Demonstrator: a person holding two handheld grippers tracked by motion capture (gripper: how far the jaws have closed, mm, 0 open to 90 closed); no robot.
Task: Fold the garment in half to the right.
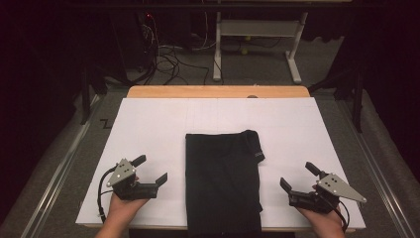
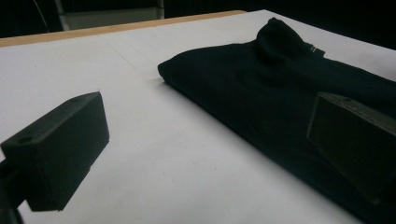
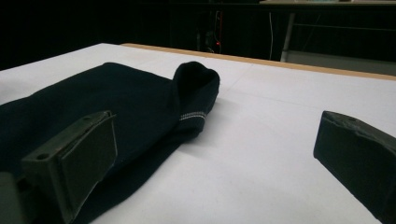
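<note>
A black folded garment [image 1: 223, 178] lies flat in the middle of the white sheet [image 1: 148, 129], a sleeve doubled over at its far right corner [image 1: 253, 144]. My left gripper [image 1: 151, 169] rests to the garment's left, open, with nothing between its jaws. In the left gripper view the garment [image 2: 261, 88] stretches ahead and to the right. To the garment's right, my right gripper [image 1: 296, 176] stands open and apart from the cloth. Its own view shows the garment [image 3: 107, 102] at the left with a white-striped cuff [image 3: 194, 115].
The sheet covers a wooden table whose far edge [image 1: 218, 91] shows beyond it. Behind stand a white table frame [image 1: 257, 44] and loose cables [image 1: 168, 59] on the floor. Metal rails [image 1: 59, 168] run along both sides.
</note>
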